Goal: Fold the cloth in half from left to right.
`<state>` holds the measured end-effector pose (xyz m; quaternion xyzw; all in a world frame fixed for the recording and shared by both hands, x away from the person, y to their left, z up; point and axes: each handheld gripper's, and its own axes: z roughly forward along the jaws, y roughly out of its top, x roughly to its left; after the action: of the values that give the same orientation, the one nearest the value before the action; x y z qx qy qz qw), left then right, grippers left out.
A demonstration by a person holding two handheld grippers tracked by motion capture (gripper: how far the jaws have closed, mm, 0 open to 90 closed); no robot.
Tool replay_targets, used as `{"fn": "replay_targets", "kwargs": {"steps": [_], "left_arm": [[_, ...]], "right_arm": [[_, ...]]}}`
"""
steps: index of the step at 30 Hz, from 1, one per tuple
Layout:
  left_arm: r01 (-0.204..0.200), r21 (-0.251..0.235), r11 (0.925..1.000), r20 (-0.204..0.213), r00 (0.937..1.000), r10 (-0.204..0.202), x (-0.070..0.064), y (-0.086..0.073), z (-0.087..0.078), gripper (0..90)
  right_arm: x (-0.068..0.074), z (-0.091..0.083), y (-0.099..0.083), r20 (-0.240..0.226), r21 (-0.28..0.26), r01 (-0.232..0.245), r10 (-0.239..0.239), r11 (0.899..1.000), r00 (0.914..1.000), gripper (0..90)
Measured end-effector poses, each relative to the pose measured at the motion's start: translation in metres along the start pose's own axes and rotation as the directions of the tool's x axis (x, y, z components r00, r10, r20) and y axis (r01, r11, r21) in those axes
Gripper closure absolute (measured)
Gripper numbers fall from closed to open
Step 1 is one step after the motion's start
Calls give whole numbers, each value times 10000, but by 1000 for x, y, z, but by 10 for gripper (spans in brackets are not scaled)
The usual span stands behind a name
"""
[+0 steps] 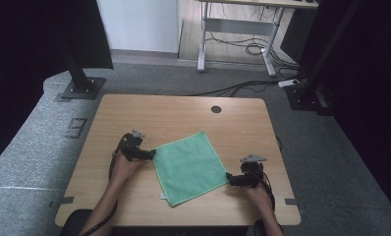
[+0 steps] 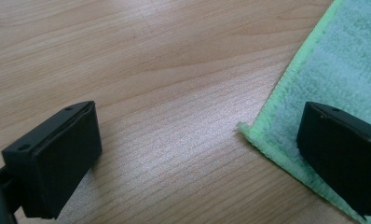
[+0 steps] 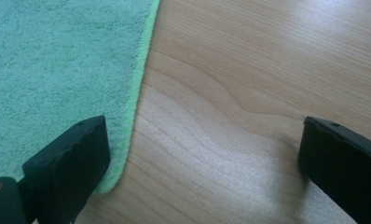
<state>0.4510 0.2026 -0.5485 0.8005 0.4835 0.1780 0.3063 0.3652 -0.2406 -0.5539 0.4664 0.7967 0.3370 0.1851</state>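
A green cloth [image 1: 188, 166] lies flat and turned at an angle on the wooden table [image 1: 183, 110]. My left gripper [image 1: 152, 154] is open at the cloth's left corner. In the left gripper view, one jaw hovers over the cloth [image 2: 342, 65] and the other over bare wood, with the corner tip between them. My right gripper [image 1: 229, 178] is open at the cloth's right corner. In the right gripper view, its left jaw sits at the cloth [image 3: 58, 60] edge, the other over the table. Nothing is held.
A round dark cable hole [image 1: 216, 109] sits near the table's far edge. A black stand base [image 1: 80, 88] is on the floor at the far left. Cables and a desk frame [image 1: 235, 29] lie beyond the table.
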Motion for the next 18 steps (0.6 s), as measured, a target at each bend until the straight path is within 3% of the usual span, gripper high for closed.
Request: {"fn": "replay_targets", "kwargs": {"steps": [10, 17, 18], "left_arm": [[26, -2, 10000, -24, 10000, -26, 0, 0, 0, 0], [29, -3, 10000, -23, 10000, -29, 0, 0, 0, 0], [27, -1, 10000, -20, 10000, -27, 0, 0, 0, 0]], "right_arm": [[18, -7, 10, -790, -39, 418, -420, 9991, 9960, 26], [38, -6, 17, -1627, -107, 805, -812, 9967, 9833, 52], [46, -5, 20, -1892, -143, 956, -966, 9953, 9772, 59]]}}
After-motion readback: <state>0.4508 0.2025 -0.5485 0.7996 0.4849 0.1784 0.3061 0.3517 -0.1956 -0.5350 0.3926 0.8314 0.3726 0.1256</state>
